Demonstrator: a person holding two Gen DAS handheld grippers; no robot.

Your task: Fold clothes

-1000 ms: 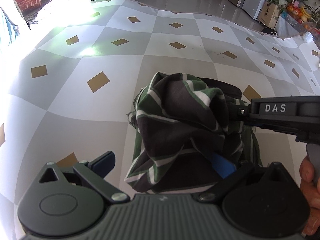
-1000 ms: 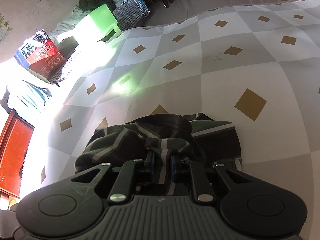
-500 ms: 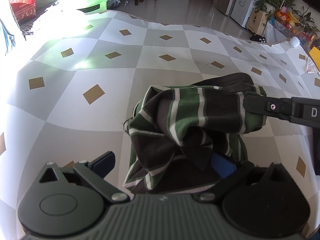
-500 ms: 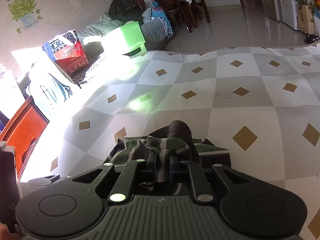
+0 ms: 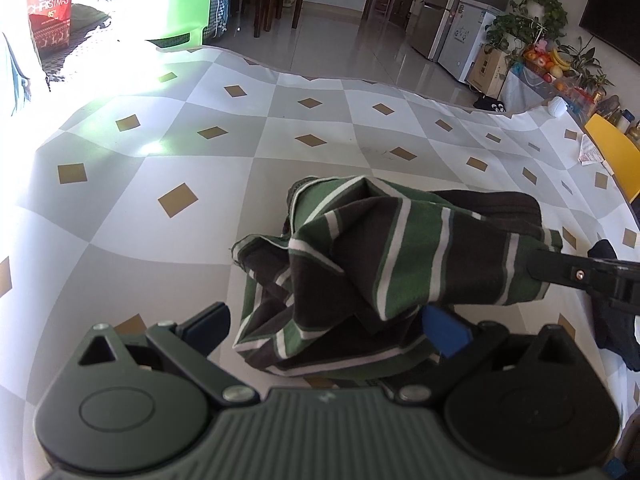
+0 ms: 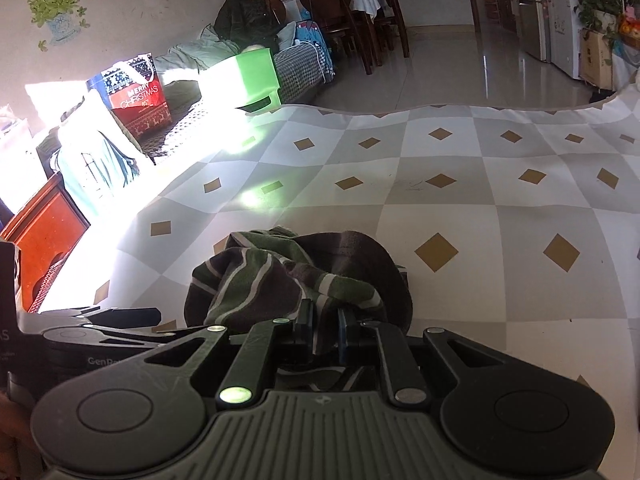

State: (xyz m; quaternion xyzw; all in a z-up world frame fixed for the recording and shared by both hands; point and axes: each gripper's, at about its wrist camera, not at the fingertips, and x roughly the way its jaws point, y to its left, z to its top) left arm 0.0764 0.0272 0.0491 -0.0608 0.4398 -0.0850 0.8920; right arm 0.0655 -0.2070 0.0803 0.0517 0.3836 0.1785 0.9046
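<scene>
Checkered cloth covers the desk in a sunlit living room. The striped shirt sits bunched at lower centre of the left view. The right tongs are clamped on a fold at its right edge; the left tongs stand apart, the shirt hanging between them unpinched and nearest this hand.

We find the bunched garment at frame centre on the tablecloth, between the left gripper at the bottom and the right gripper at right. The stool sits upper left, behind the cloth's far edge; the fridge upper right.
</scene>
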